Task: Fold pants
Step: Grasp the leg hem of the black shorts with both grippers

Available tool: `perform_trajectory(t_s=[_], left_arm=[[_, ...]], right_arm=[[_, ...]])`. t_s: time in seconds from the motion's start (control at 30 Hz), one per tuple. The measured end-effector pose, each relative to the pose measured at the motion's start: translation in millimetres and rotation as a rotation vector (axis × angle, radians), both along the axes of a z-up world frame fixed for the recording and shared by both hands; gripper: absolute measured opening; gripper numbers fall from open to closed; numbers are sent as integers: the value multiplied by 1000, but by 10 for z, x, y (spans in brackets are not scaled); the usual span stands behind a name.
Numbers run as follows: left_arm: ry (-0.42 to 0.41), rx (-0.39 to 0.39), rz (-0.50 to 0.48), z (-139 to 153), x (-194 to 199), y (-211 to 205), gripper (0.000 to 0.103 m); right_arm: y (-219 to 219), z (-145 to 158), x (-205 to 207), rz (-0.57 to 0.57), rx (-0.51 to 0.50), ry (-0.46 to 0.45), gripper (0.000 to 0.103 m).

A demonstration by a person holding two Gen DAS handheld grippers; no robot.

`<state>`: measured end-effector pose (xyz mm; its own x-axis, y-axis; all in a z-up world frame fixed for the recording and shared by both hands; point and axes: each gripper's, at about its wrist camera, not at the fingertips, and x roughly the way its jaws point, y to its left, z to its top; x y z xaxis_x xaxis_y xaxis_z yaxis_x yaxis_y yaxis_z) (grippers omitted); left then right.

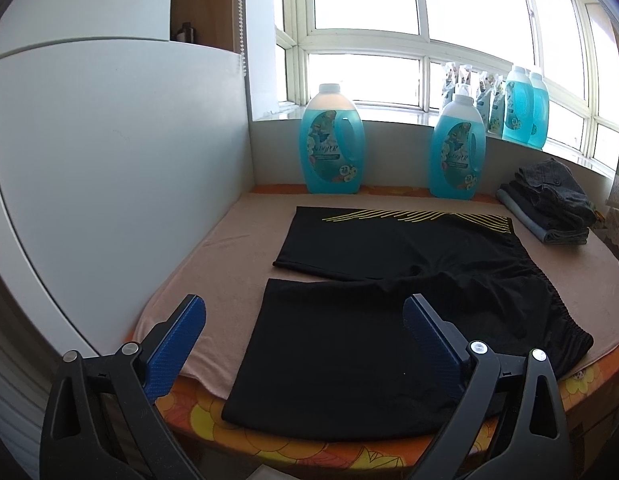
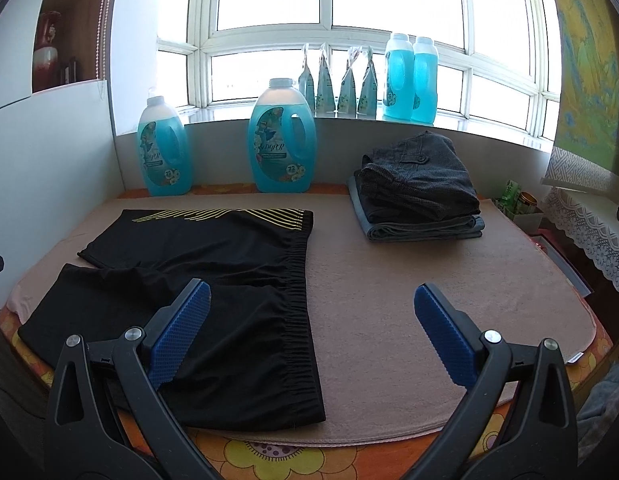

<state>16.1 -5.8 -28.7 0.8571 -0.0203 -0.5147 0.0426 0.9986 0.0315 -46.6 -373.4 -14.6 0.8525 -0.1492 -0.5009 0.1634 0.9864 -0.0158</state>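
Observation:
Black shorts (image 1: 389,312) with yellow stripes lie spread flat on a beige towel (image 1: 225,272), legs to the left, elastic waistband to the right. They also show in the right wrist view (image 2: 213,280). My left gripper (image 1: 305,320) is open and empty, above the near leg close to the table's front edge. My right gripper (image 2: 313,308) is open and empty, above the waistband's near end and the bare towel (image 2: 409,288).
A stack of folded dark pants (image 2: 417,196) sits at the back right. Two blue detergent jugs (image 2: 283,140) stand at the back edge; more bottles and pouches (image 2: 405,76) line the windowsill. A white panel (image 1: 121,168) walls the left side.

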Motion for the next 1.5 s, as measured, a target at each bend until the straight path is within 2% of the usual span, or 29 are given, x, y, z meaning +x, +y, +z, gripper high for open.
perform_trajectory(t_s=[0.37, 0.6, 0.67, 0.83, 1.0, 1.1, 1.4, 1.5], left_arm=[[7, 3, -12, -61, 8, 35, 89], [28, 11, -45, -126, 2, 87, 77], [43, 42, -42, -171, 6, 114, 75], [86, 87, -9, -264, 32, 220, 66], [92, 111, -13, -297, -8, 262, 65], [104, 117, -17, -325, -1, 279, 60], [177, 71, -76, -477, -13, 387, 44], [207, 58, -87, -532, -16, 455, 43]], right_arm=[[201, -150, 71, 135, -68, 64, 103], [300, -282, 158, 257, -73, 142, 88], [325, -329, 182, 270, -100, 164, 85], [389, -433, 180, 324, -128, 222, 66], [481, -556, 161, 386, -172, 280, 64], [519, -605, 162, 418, -184, 309, 59], [595, -711, 185, 464, -198, 356, 53], [598, -749, 188, 477, -211, 371, 53]])
